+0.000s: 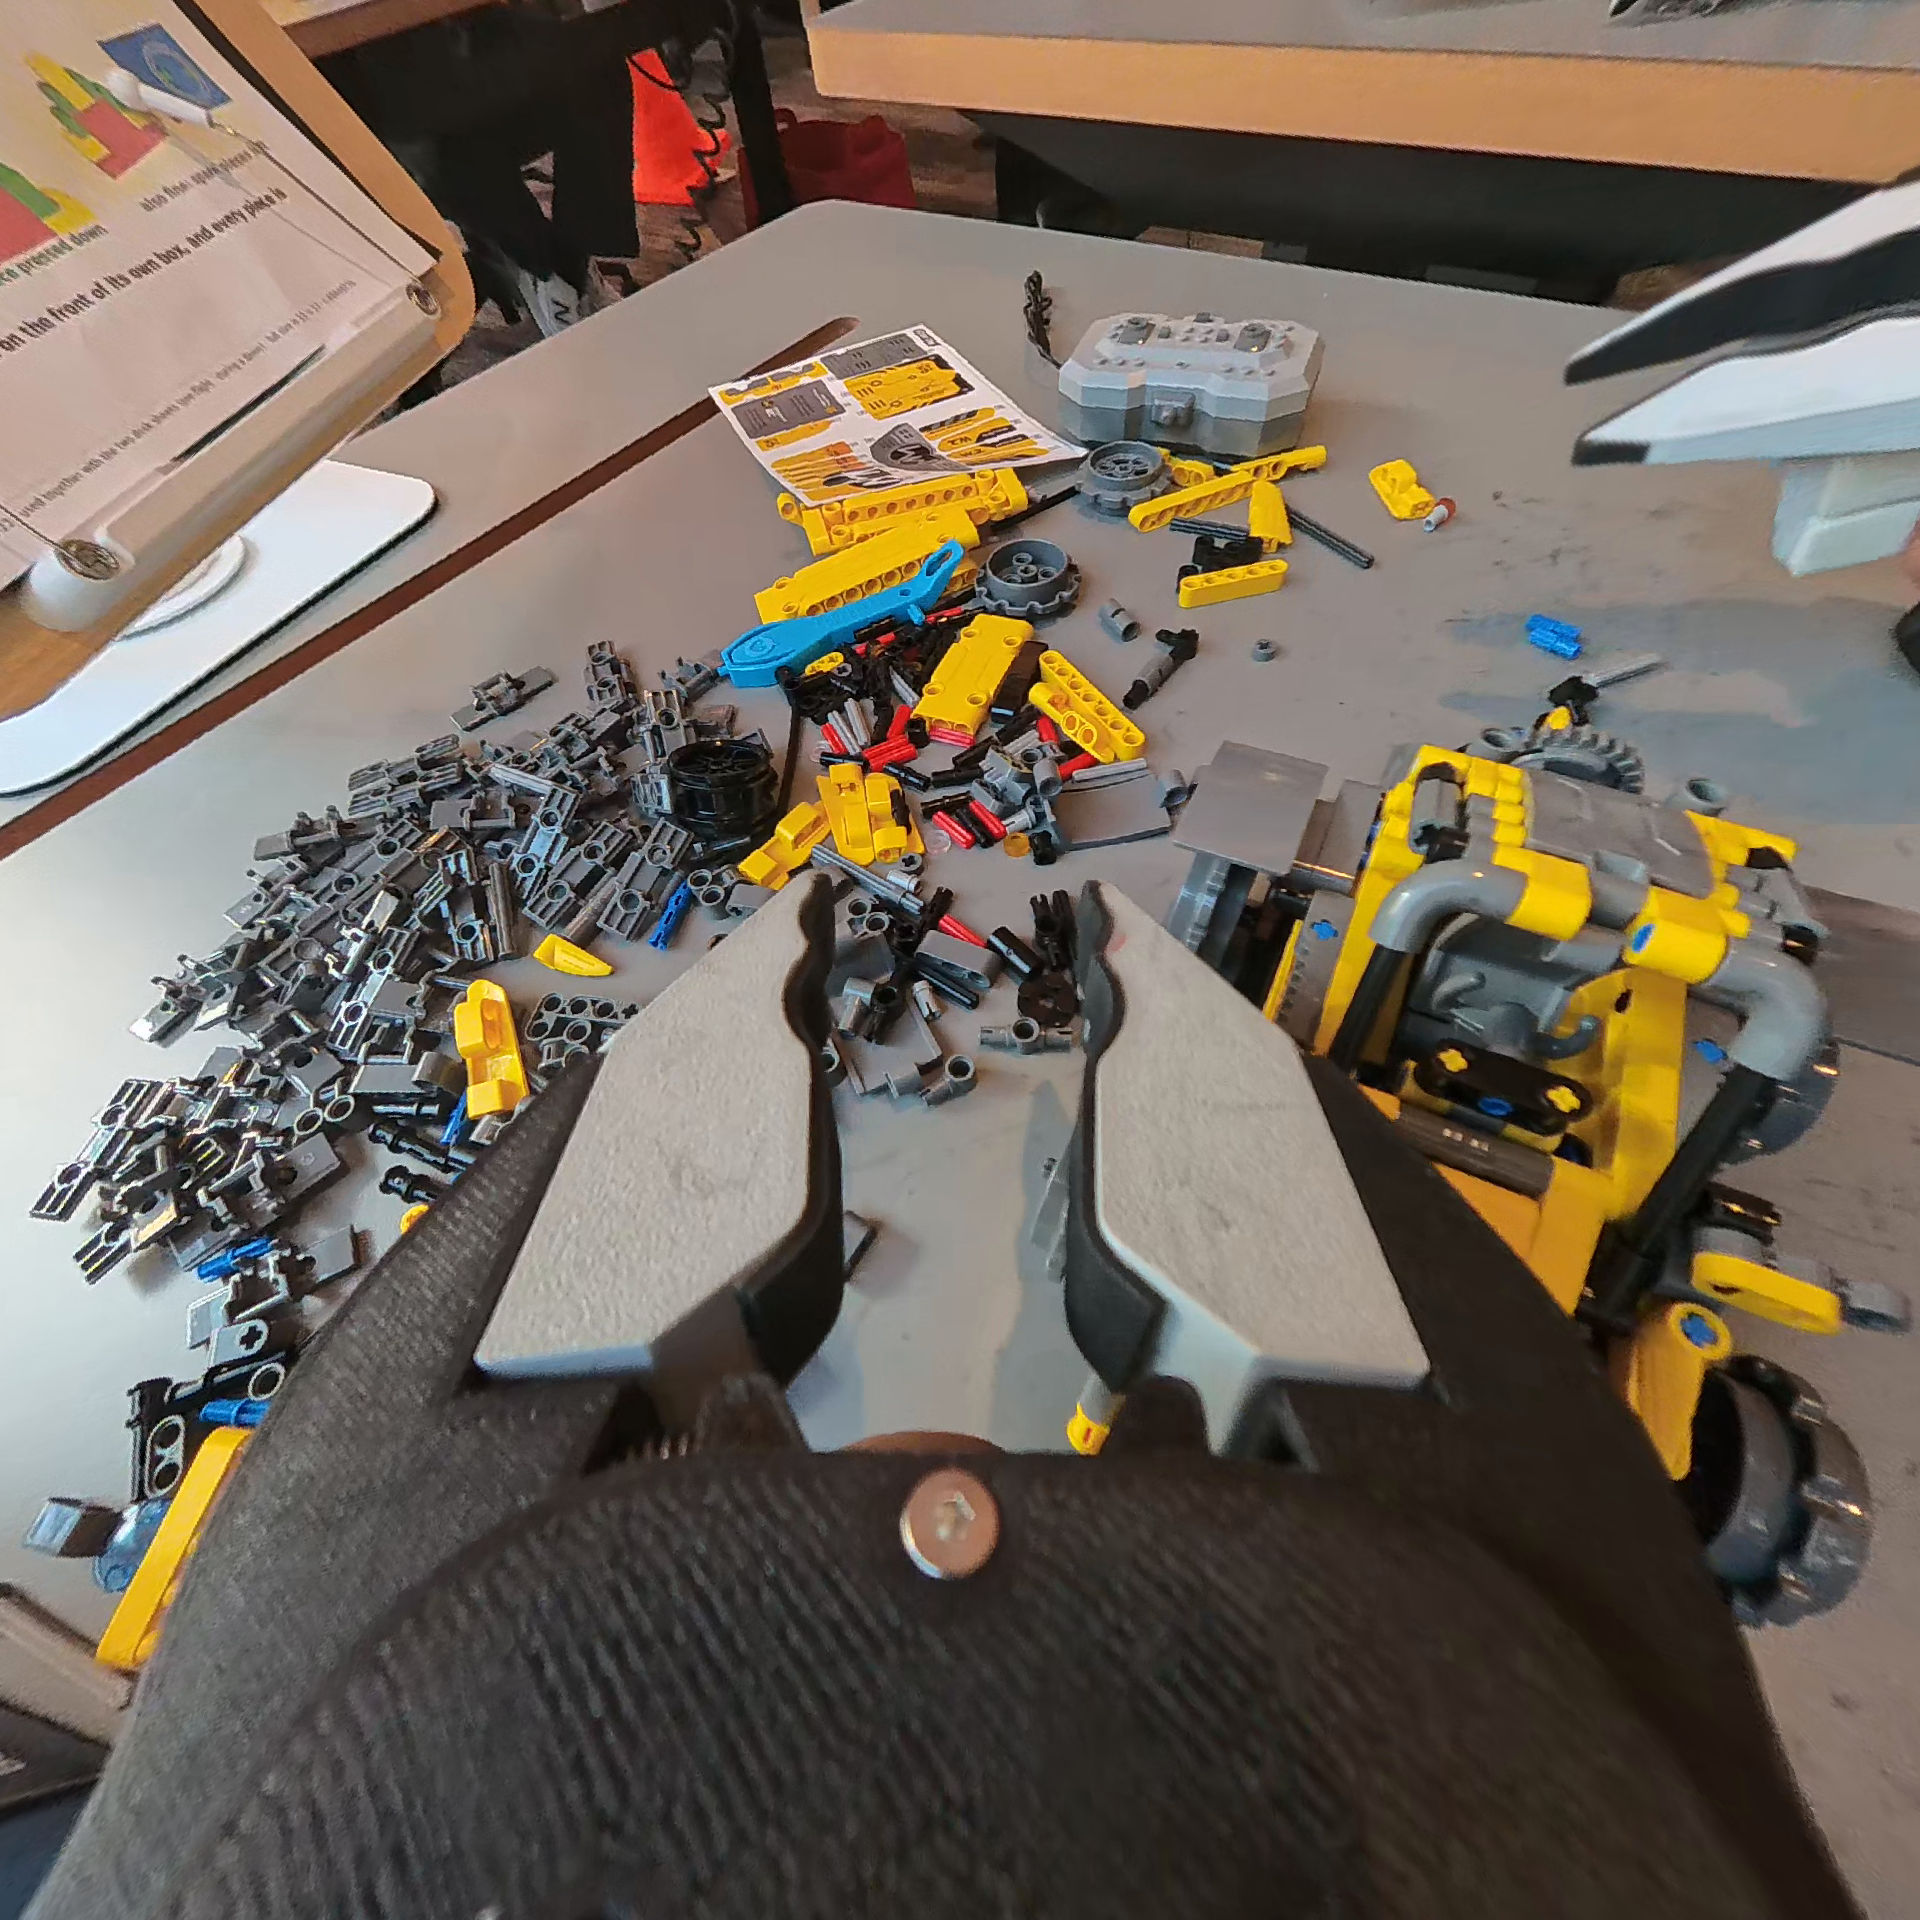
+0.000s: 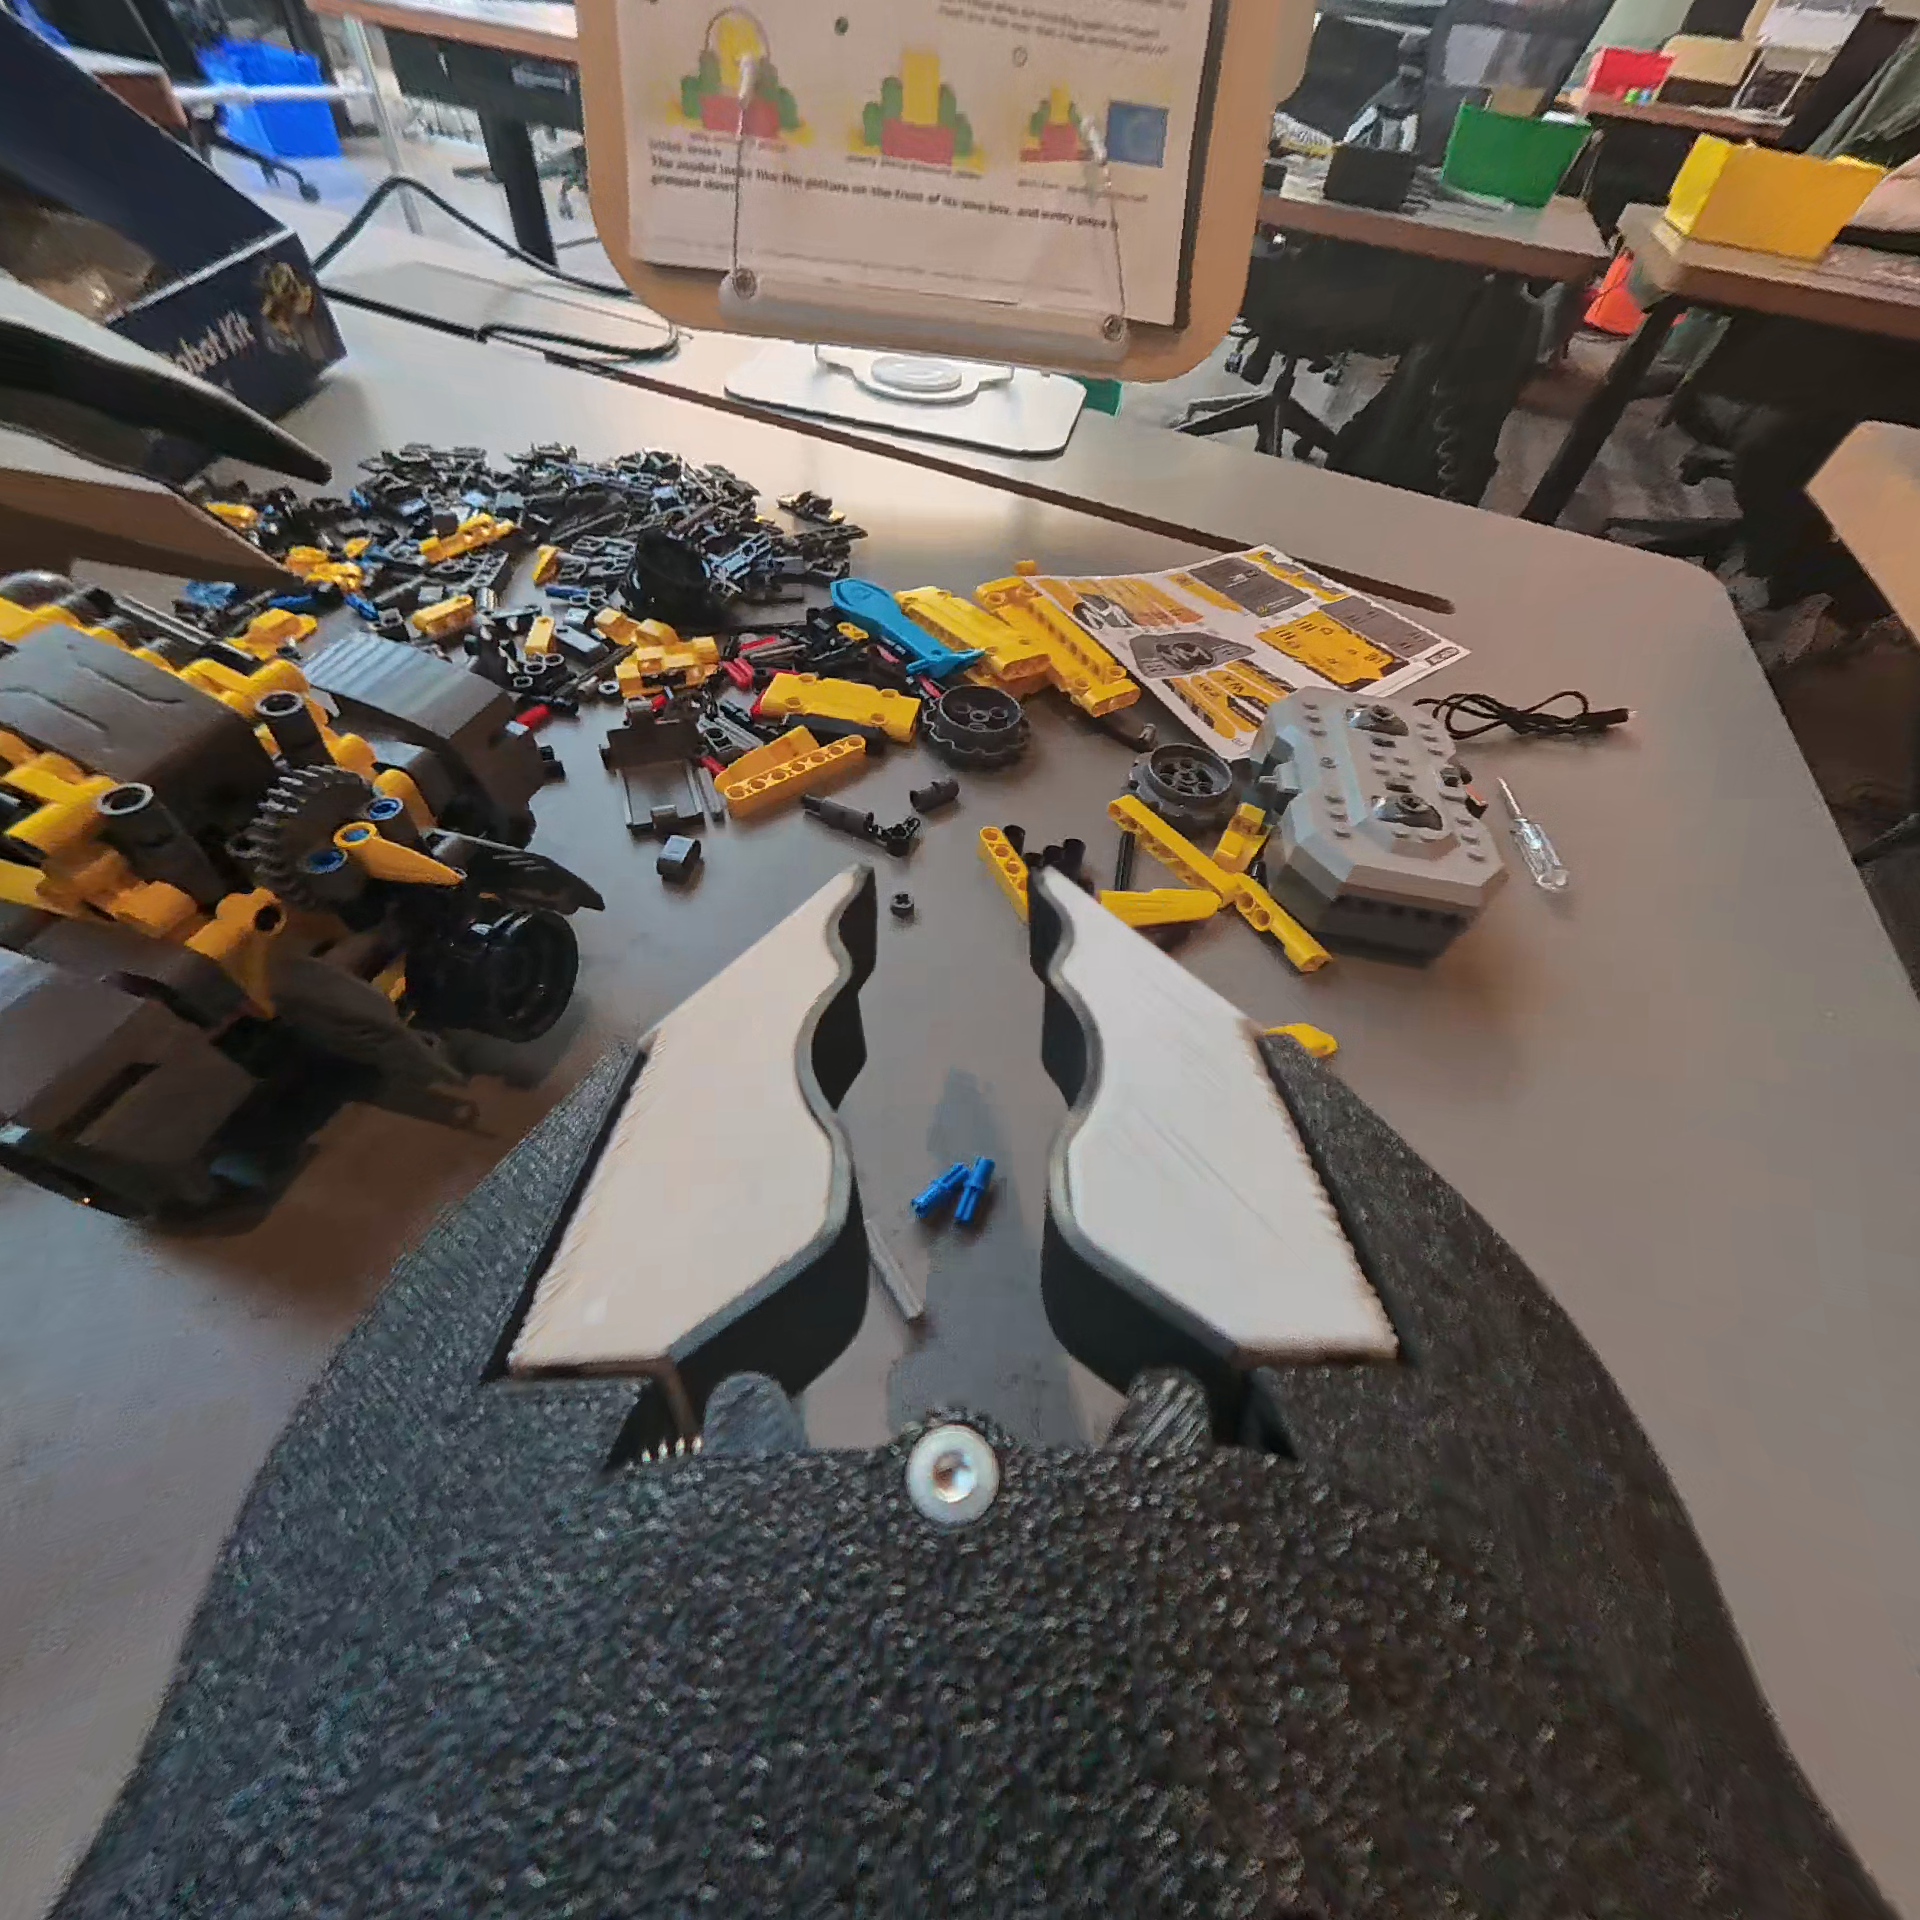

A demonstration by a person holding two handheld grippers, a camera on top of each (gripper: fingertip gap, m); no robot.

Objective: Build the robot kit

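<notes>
My left gripper (image 1: 956, 899) is open and empty, hovering over a scatter of small grey and black connector pieces (image 1: 935, 997) on the grey table. A part-built yellow and grey vehicle model (image 1: 1538, 987) stands just right of it. My right gripper (image 2: 951, 888) is open and empty above the table, with two blue pins (image 2: 956, 1188) and a grey axle (image 2: 894, 1273) lying between its fingers. The model (image 2: 208, 831) stands to its left. The right gripper also shows at the upper right of the left wrist view (image 1: 1766, 364).
A large pile of dark grey pieces (image 1: 364, 935), yellow beams (image 1: 883, 540), a blue tool (image 1: 831, 623), a sticker sheet (image 1: 894, 416) and a grey control unit (image 1: 1195, 384) lie on the table (image 1: 1351, 291). A stand with a printed sheet (image 2: 904, 156) is behind. A dark box (image 2: 208, 291) sits far left. There is about 20 centimetres between the tips of the two grippers.
</notes>
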